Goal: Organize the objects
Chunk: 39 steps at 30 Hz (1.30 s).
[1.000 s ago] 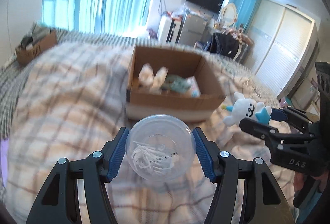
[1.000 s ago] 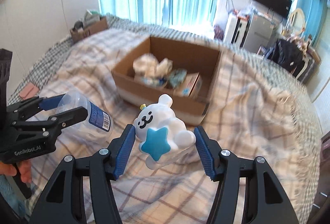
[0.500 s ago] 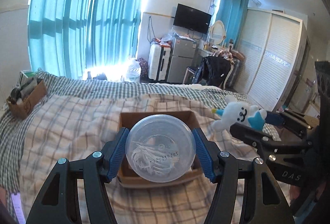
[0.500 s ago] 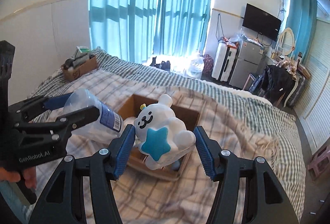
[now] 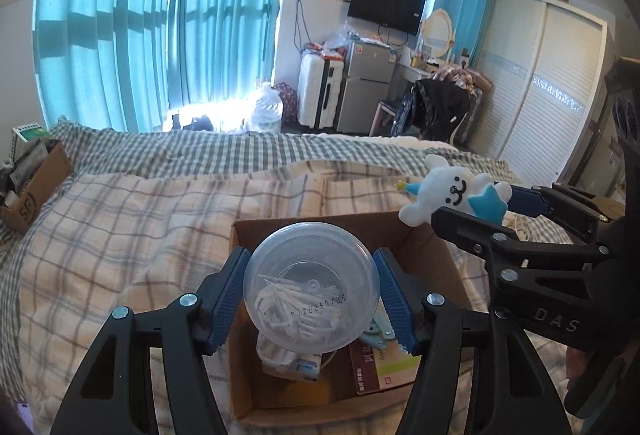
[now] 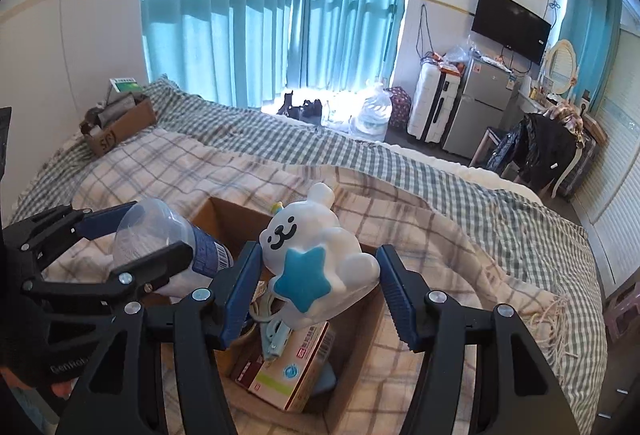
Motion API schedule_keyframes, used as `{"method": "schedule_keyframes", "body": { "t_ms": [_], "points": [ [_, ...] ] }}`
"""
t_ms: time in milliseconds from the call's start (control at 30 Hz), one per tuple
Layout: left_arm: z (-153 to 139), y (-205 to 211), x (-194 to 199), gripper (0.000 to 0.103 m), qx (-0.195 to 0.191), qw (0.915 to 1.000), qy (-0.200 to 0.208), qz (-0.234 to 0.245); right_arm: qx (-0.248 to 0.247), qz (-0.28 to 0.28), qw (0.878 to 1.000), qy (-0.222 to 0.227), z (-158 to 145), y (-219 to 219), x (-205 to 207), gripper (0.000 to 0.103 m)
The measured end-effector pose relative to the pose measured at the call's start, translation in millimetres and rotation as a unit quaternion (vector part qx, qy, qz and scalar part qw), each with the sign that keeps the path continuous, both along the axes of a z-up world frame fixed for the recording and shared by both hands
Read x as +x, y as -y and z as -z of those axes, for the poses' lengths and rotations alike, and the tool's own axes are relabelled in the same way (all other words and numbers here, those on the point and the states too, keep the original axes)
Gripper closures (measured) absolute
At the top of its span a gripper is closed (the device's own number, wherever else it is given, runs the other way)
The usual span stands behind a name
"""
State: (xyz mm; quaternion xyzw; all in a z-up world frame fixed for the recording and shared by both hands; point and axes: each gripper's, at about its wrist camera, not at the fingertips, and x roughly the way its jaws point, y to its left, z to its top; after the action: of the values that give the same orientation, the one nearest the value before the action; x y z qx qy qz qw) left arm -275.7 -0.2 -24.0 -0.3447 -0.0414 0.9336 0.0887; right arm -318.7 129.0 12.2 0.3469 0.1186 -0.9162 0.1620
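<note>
My left gripper point(image 5: 312, 297) is shut on a clear plastic jar point(image 5: 311, 299) with white bits inside, held above an open cardboard box point(image 5: 416, 239) on the bed. The jar and left gripper also show in the right wrist view point(image 6: 168, 247). My right gripper point(image 6: 318, 277) is shut on a white bear toy with a blue star point(image 6: 316, 259), held over the same box point(image 6: 216, 211). The toy shows in the left wrist view point(image 5: 452, 191) to the right of the jar. The box holds a packet box point(image 6: 288, 367), a light blue clip point(image 6: 274, 335) and other small items.
The box sits on a plaid blanket point(image 5: 132, 219) on a checked bed. A second small cardboard box point(image 6: 120, 123) with clutter stands at the bed's far left corner. A suitcase, fridge point(image 6: 476, 103), chair with clothes and wardrobe stand beyond the bed.
Both grippers have moved forward and over the box with their objects still held. The box now lies directly below the jar and the toy.
</note>
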Motion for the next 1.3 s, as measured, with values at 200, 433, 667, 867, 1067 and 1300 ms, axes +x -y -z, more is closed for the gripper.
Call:
{"method": "schedule_keyframes", "body": {
  "t_ms": [200,433,667,867,1067,1300],
  "points": [
    [27,-2,-16,0.038,-0.005,0.9997,0.025,0.003,0.001,0.006,1.000,0.025,32,-1,-30,0.044],
    [43,-3,-19,0.038,-0.012,0.9990,0.042,0.008,-0.006,0.015,0.998,0.059,58,-4,-43,0.044],
    [27,-1,-11,0.030,-0.005,0.9991,0.041,-0.007,-0.023,0.026,0.998,0.042,35,-12,-31,0.032],
    [-14,-6,16,0.021,-0.014,0.9998,0.007,-0.009,-0.028,0.033,0.999,0.010,-8,-24,3,0.032],
    [-61,-10,55,0.010,-0.030,0.9989,-0.033,-0.013,-0.026,0.043,0.998,-0.031,-59,-38,52,0.025],
    [-104,-8,106,0.000,-0.054,0.9945,-0.084,-0.031,-0.029,0.052,0.993,-0.105,-119,-48,129,0.011]
  ]
}}
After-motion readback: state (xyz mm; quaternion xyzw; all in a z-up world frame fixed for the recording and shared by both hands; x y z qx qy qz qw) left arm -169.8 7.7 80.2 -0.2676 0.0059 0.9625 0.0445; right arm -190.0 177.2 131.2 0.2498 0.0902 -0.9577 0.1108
